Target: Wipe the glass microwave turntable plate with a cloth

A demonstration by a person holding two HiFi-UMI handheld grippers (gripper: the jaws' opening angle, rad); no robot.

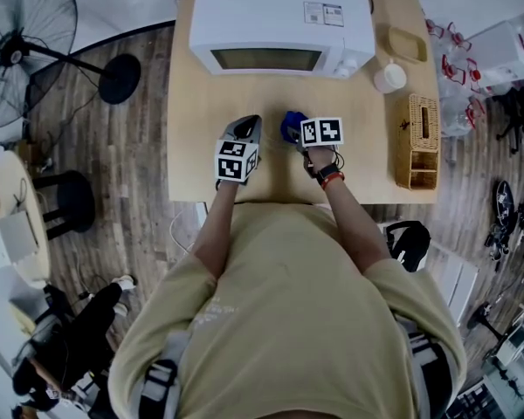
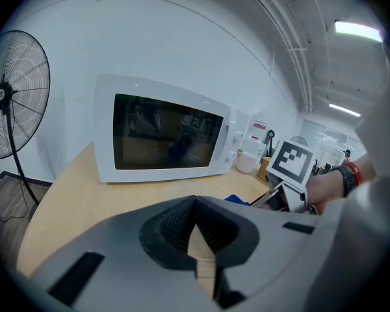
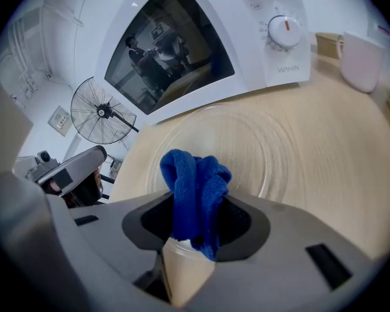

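Right gripper view: your right gripper (image 3: 195, 229) has its fingers (image 3: 151, 226) clamped on a blue cloth (image 3: 194, 187), with the glass turntable plate (image 3: 279, 151) just ahead of them on the counter (image 3: 351, 174). Your left gripper (image 2: 195, 233) is closed, fingers together, empty.

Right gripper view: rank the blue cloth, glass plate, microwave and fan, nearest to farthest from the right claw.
1. Blue cloth, gripped in the right claw itself.
2. Glass plate, on the table just ahead.
3. Microwave, behind the plate.
4. Fan, off the table, far left.
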